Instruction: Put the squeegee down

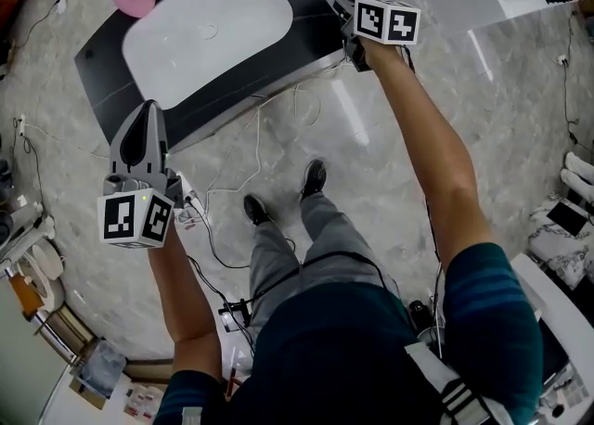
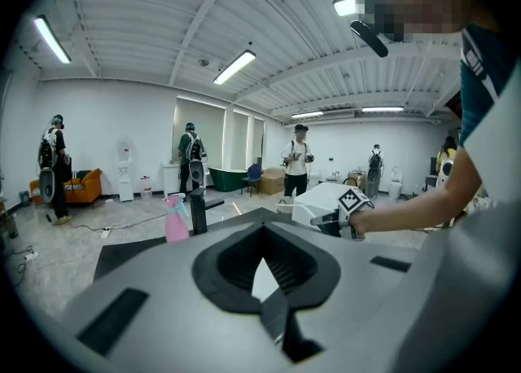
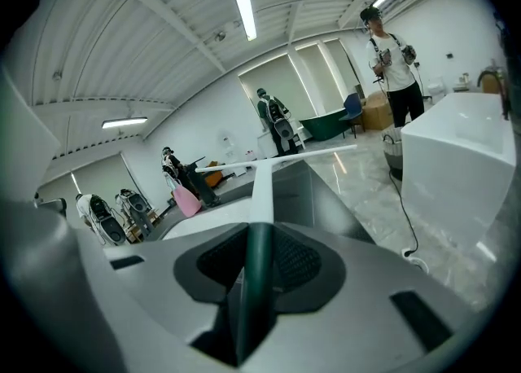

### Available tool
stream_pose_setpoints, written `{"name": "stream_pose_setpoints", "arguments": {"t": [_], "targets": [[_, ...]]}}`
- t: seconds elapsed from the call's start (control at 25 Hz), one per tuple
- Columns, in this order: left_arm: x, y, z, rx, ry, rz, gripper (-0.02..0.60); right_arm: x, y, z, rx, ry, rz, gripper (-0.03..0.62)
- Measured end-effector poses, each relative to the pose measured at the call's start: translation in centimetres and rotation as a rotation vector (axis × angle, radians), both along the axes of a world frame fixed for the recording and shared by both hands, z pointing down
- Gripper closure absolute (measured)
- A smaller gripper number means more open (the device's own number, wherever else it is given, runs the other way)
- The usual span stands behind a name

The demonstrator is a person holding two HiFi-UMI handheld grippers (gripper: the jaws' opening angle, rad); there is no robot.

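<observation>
While the right gripper (image 3: 256, 259) clasps the squeegee (image 3: 261, 188) near the basin (image 1: 209, 24), the left gripper (image 2: 262, 269) seems clenched.

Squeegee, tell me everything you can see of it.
The squeegee is T-shaped: a dark green handle, a white neck and a long, thin white crossbar at the far end, plastic by the look. The right gripper clamps the handle between its jaws, pointing it away over the black counter. Nothing else visibly touches it.

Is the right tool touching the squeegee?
Touching. The right gripper view shows the right tool with its jaws closed on the green handle of the squeegee, with no gap on either side.
</observation>
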State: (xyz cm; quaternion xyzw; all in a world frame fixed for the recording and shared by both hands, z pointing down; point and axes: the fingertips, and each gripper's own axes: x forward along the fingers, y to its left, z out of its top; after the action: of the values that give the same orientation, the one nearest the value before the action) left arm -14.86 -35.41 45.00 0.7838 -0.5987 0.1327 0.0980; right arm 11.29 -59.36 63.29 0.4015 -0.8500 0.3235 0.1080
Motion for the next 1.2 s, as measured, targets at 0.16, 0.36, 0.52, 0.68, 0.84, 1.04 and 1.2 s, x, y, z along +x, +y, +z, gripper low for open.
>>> {"name": "stream_pose_setpoints", "arguments": {"t": [0.16, 0.36, 0.52, 0.68, 0.84, 1.04, 1.2], "targets": [[0.0, -0.2, 0.9, -0.014, 0.001, 0.000, 0.577, -0.5, 0.0, 1.3, -0.010, 0.008, -0.006, 0.500], [0.1, -0.3, 1.7, -0.027, 0.001, 0.005, 0.577, -0.7, 0.3, 2.8, -0.021, 0.028, 0.003, 0.499], [0.1, -0.6, 2.1, -0.034, 0.003, 0.009, 0.577, -1.0, 0.1, 4.4, -0.043, 0.059, 0.007, 0.499], [0.1, -0.6, 2.2, -0.039, 0.003, 0.010, 0.577, -0.7, 0.1, 5.3, -0.063, 0.079, 0.023, 0.499], [0.4, -0.5, 2.4, -0.040, 0.004, 0.011, 0.577, -0.5, 0.2, 5.6, -0.061, 0.099, 0.034, 0.499], [0.5, -0.5, 1.9, -0.034, 0.004, 0.016, 0.577, -0.3, -0.1, 5.8, -0.068, 0.123, 0.061, 0.497], [0.4, -0.4, 1.3, -0.024, 0.000, 0.021, 0.577, -0.4, -0.1, 6.0, -0.070, 0.134, 0.061, 0.493]]}}
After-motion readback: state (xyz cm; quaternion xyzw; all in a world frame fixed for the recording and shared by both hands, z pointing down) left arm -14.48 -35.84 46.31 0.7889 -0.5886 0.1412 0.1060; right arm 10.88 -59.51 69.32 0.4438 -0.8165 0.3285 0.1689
